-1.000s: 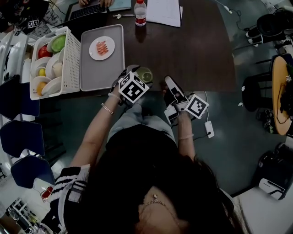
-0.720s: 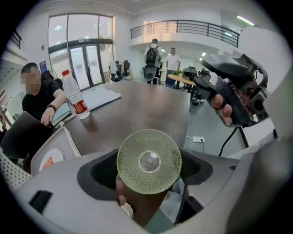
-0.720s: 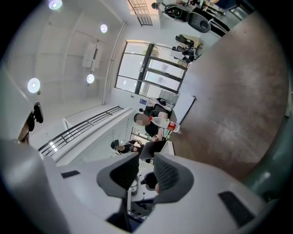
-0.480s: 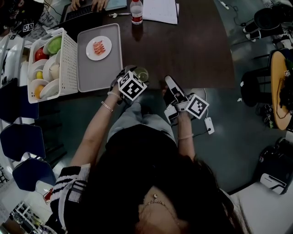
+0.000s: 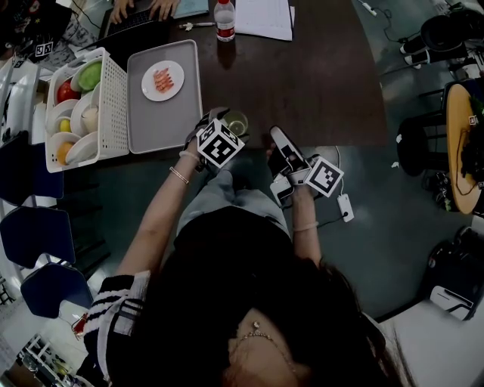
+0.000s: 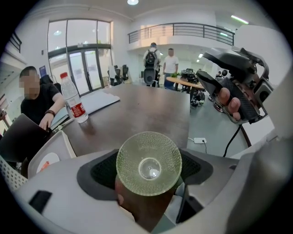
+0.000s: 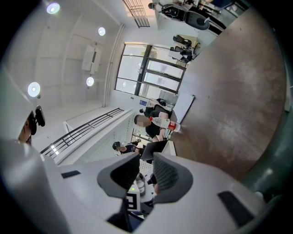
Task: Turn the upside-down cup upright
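A green, bumpy glass cup (image 5: 237, 122) hangs at the dark table's near edge, with my left gripper (image 5: 229, 127) shut on it. In the left gripper view the cup (image 6: 149, 163) fills the space between the two dark pads, one round end facing the camera; I cannot tell if that end is its base or its mouth. My right gripper (image 5: 277, 137) floats just right of the cup, off the table edge, pointing level. Its jaws are closing with a narrow gap, and in the right gripper view nothing lies between them (image 7: 146, 172). The left gripper view also shows the right gripper (image 6: 233, 89) in a hand.
A grey tray (image 5: 162, 113) bearing a white plate (image 5: 163, 80) of food lies at the left. Beside it stands a white basket (image 5: 113, 106) of bowls and fruit. A water bottle (image 5: 225, 19), papers (image 5: 265, 15) and a laptop (image 5: 136, 30) sit at the far edge. Blue chairs (image 5: 34, 227) stand at the left.
The head view has shifted slightly. Both grippers and the cup have kept their places.
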The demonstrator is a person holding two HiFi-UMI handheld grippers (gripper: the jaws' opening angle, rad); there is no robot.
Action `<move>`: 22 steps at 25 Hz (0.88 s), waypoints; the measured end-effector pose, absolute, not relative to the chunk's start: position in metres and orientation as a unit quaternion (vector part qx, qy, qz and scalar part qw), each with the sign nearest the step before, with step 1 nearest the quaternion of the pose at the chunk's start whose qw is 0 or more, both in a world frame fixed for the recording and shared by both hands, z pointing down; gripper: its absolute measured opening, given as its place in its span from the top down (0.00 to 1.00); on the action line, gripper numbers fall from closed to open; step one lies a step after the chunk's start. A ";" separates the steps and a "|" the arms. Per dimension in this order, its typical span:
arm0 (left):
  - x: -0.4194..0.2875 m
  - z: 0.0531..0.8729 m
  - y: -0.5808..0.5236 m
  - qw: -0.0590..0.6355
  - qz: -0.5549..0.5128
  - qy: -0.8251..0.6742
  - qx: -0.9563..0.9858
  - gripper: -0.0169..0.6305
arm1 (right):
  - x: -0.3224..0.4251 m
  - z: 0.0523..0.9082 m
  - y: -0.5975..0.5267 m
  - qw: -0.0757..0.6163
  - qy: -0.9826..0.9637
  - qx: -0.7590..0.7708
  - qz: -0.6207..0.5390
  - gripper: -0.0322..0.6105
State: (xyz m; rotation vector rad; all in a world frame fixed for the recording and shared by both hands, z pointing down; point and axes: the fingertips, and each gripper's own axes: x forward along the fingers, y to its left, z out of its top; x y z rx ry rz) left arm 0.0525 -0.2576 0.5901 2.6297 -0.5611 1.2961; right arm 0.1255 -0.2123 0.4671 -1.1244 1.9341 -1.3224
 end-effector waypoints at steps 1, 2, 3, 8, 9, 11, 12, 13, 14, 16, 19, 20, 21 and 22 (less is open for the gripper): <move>0.053 0.590 -0.258 0.076 0.432 -0.186 0.879 0.36 | 0.126 0.467 -0.212 0.269 0.716 -0.417 -0.491 0.79; 0.054 0.590 -0.257 0.075 0.431 -0.186 0.880 0.36 | 0.126 0.467 -0.212 0.271 0.715 -0.417 -0.492 0.79; 0.054 0.590 -0.257 0.076 0.429 -0.185 0.881 0.36 | 0.125 0.467 -0.212 0.272 0.714 -0.417 -0.492 0.79; 0.056 0.590 -0.256 0.087 0.421 -0.177 0.886 0.36 | 0.128 0.467 -0.211 0.276 0.714 -0.418 -0.490 0.80; 0.056 0.590 -0.256 0.089 0.420 -0.175 0.886 0.36 | 0.128 0.466 -0.210 0.279 0.713 -0.417 -0.491 0.80; 0.058 0.588 -0.255 0.093 0.414 -0.173 0.889 0.36 | 0.130 0.465 -0.209 0.286 0.712 -0.412 -0.491 0.80; 0.059 0.586 -0.254 0.095 0.409 -0.173 0.891 0.36 | 0.130 0.464 -0.209 0.288 0.713 -0.411 -0.491 0.81; 0.060 0.585 -0.255 0.097 0.405 -0.174 0.892 0.36 | 0.130 0.463 -0.209 0.288 0.713 -0.410 -0.490 0.81; 0.060 0.583 -0.255 0.098 0.402 -0.175 0.893 0.36 | 0.130 0.462 -0.208 0.288 0.714 -0.409 -0.490 0.81; 0.061 0.581 -0.257 0.097 0.399 -0.179 0.894 0.36 | 0.129 0.461 -0.208 0.289 0.715 -0.407 -0.490 0.81; 0.060 0.578 -0.257 0.095 0.397 -0.181 0.895 0.36 | 0.126 0.462 -0.208 0.287 0.717 -0.403 -0.492 0.81; 0.059 0.577 -0.257 0.095 0.396 -0.182 0.895 0.36 | 0.125 0.462 -0.209 0.286 0.717 -0.403 -0.492 0.81; 0.058 0.575 -0.257 0.095 0.393 -0.183 0.896 0.36 | 0.125 0.463 -0.209 0.286 0.718 -0.402 -0.491 0.81; 0.057 0.573 -0.256 0.097 0.390 -0.184 0.897 0.36 | 0.125 0.463 -0.209 0.285 0.718 -0.402 -0.491 0.81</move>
